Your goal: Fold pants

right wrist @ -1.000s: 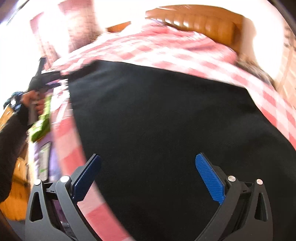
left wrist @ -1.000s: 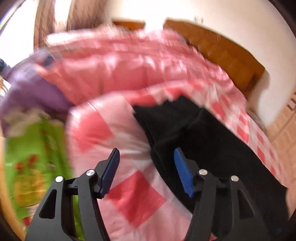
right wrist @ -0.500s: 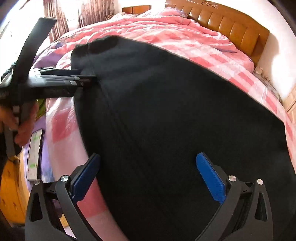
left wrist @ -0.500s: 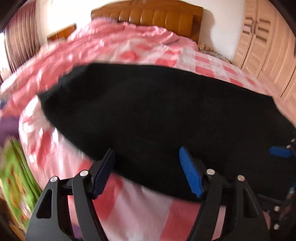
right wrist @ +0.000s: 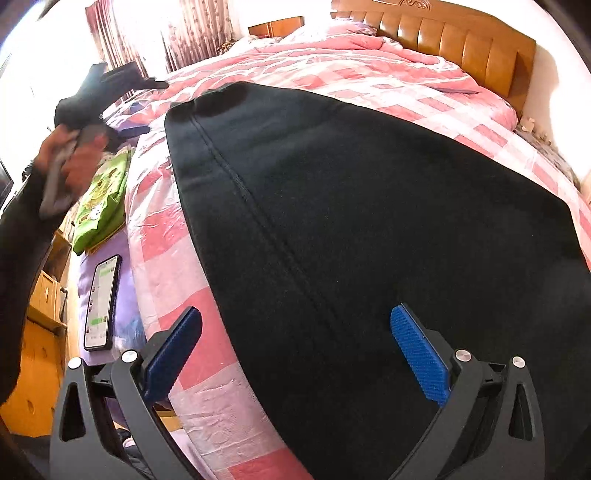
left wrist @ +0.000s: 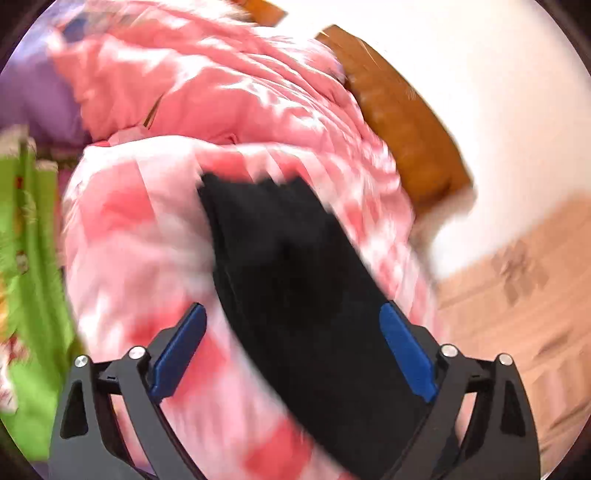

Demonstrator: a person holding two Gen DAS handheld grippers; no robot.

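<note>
Black pants (right wrist: pixel 369 229) lie flat on a pink checked bedspread (right wrist: pixel 369 77), a seam running along their left part. My right gripper (right wrist: pixel 295 343) is open and empty, low over the near part of the pants. In the blurred left wrist view the pants (left wrist: pixel 295 266) run away as a dark strip. My left gripper (left wrist: pixel 291 347) is open and empty above their near part. In the right wrist view the left gripper (right wrist: pixel 110 85) is held up in a hand at the far left, off the pants.
A wooden headboard (right wrist: pixel 461 40) stands at the back. A green packet (right wrist: pixel 103 195) and a phone (right wrist: pixel 101 302) lie on purple cloth at the bed's left edge. Wooden drawers (right wrist: pixel 37 332) stand beside the bed. Curtains (right wrist: pixel 192 33) hang behind.
The left gripper has lifted away from the pants' far left edge and swung, its view blurring. The right gripper has stayed open over the pants, its view a little steadier.
</note>
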